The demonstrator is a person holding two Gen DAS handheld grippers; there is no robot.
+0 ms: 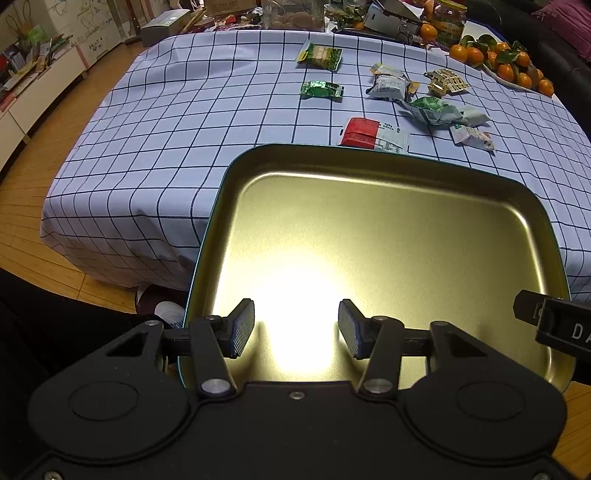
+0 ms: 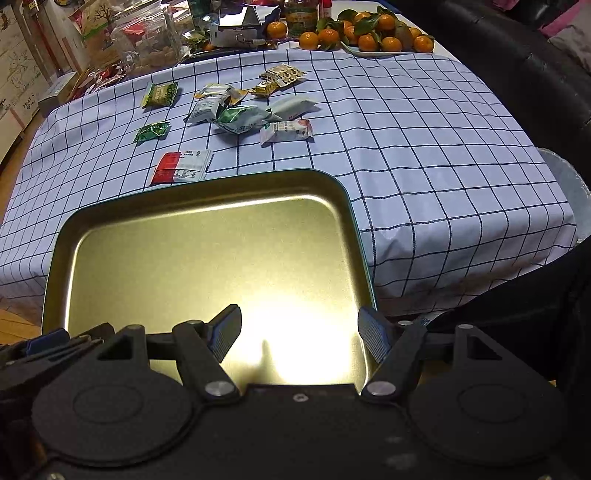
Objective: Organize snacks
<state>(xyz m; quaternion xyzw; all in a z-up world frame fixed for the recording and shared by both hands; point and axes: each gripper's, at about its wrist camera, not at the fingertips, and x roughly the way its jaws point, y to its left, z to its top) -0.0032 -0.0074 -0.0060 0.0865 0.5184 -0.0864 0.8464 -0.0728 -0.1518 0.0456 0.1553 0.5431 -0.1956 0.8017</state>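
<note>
A gold metal tray with a teal rim (image 1: 384, 158) (image 2: 207, 184) lies at the near edge of the checked tablecloth, empty. My left gripper (image 1: 296, 328) is open above the tray's near left part. My right gripper (image 2: 300, 334) is open over the tray's near right corner, its right finger (image 2: 373, 334) just outside the rim. Several wrapped snacks lie beyond the tray: a red-and-white packet (image 1: 373, 134) (image 2: 181, 168), two green packets (image 1: 321, 89) (image 1: 320, 55) (image 2: 152, 132) (image 2: 160, 94), and a cluster of white, green and gold packets (image 1: 432, 105) (image 2: 247, 110).
A plate of tangerines (image 1: 506, 62) (image 2: 373, 35), jars and boxes (image 2: 147, 40) stand along the table's far edge. The blue-checked cloth (image 1: 166, 129) (image 2: 424, 147) hangs over the table's edges. Wooden floor (image 1: 33, 206) lies to the left; a dark sofa (image 2: 517, 66) stands at right.
</note>
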